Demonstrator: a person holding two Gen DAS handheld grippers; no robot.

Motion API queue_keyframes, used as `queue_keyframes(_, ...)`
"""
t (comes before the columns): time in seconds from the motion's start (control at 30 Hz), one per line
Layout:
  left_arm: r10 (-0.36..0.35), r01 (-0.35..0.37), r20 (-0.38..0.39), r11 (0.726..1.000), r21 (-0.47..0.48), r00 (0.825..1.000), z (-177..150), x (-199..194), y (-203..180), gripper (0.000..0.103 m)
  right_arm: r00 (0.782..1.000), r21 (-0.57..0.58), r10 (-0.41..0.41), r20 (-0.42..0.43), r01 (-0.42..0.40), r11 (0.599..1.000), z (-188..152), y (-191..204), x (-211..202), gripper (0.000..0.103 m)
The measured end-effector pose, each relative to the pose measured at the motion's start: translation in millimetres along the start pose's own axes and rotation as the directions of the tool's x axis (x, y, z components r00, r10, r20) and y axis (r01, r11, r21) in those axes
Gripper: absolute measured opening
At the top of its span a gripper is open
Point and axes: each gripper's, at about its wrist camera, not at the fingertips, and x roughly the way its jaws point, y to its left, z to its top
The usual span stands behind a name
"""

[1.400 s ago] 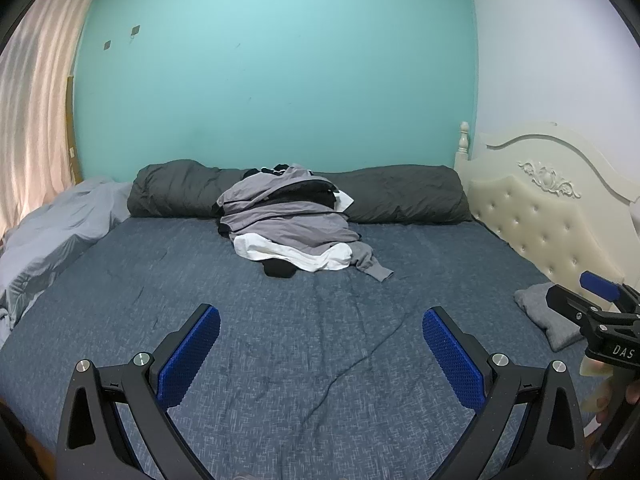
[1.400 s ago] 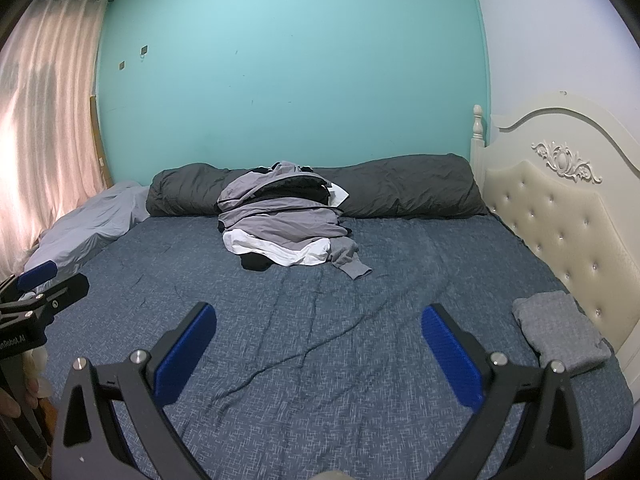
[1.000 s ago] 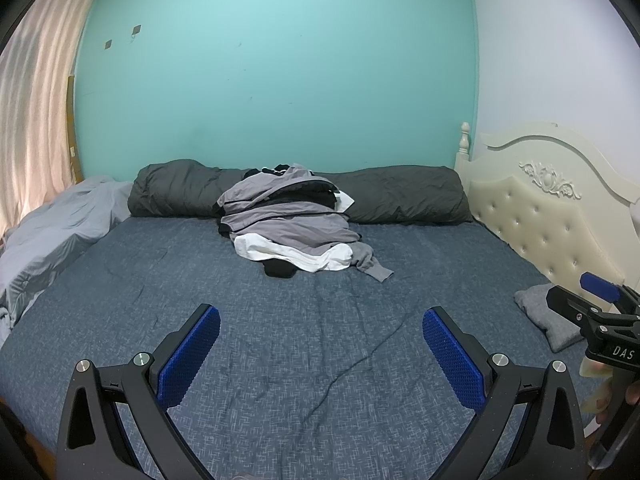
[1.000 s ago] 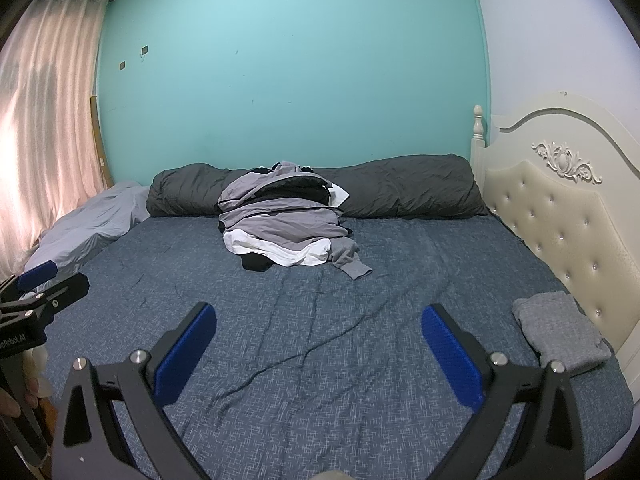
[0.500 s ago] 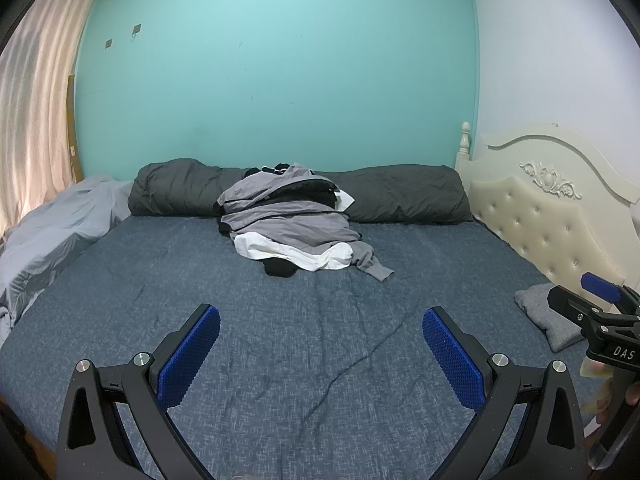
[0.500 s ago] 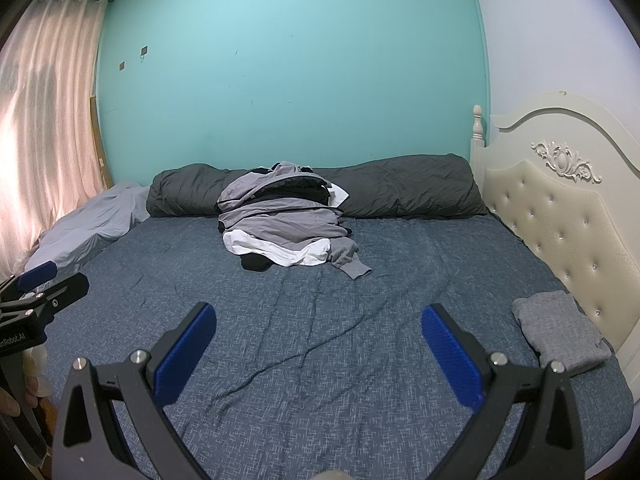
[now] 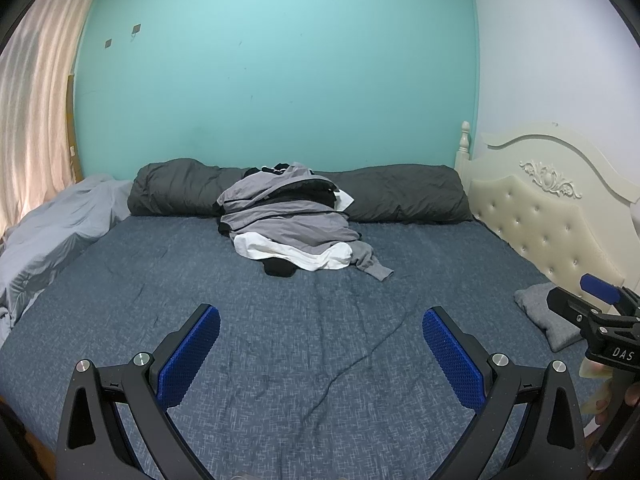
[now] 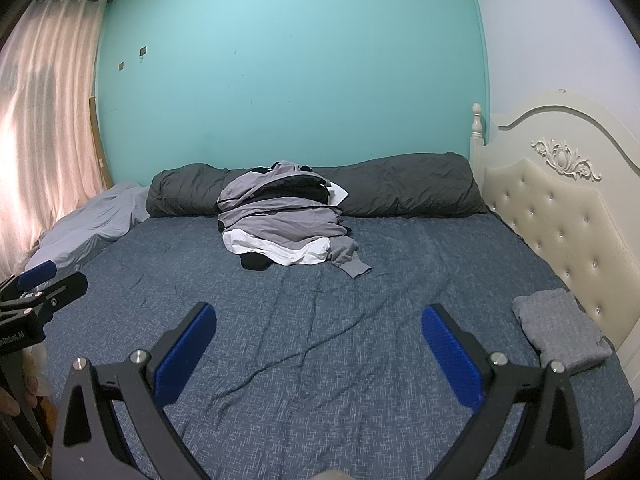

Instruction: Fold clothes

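The bed (image 7: 320, 360), covered by a blue-grey speckled sheet with several long creases, fills the lower half of both views and carries all the clothing. One pile of clothes (image 7: 294, 222) lies at the centre of the frame, at the far edge of the mattress, resting against a dark grey rolled duvet (image 7: 400, 194) that runs along the teal wall (image 7: 280, 60). The pile is unfolded and layered: grey garments on top, black fabric showing between them, a white garment at its lower edge, a black piece protruding at the front, and one grey sleeve trailing toward the lower right. A single folded grey garment (image 8: 560, 334) lies flat at the right edge of the frame, just beside the cream tufted headboard (image 8: 560, 220) and well apart from the pile. A light grey crumpled sheet (image 7: 60, 224) lies at the left edge, below a pink curtain (image 8: 44, 120). Two claws are visible. The left claw (image 7: 320, 356) occupies the bottom of its own view, its two blue-padded fingers (image 7: 188, 360) spread wide with nothing between them, above bare sheet. The right claw (image 8: 318, 354) is likewise spread wide and empty, at the bottom of its own view. Each claw also appears at the side edge of the other's view. Neither claw touches any clothing.
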Motion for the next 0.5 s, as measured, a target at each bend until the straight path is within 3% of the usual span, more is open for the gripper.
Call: queue_keyframes(0.5, 0.004, -0.004, 0.002, 1.0, -0.004, 1.0, 2.5, -1.5, -1.0, 0.103, 1.0, 0.0, 0.001, 0.0, -0.001, 1.0, 1.0, 0.0, 0.6, 0.103)
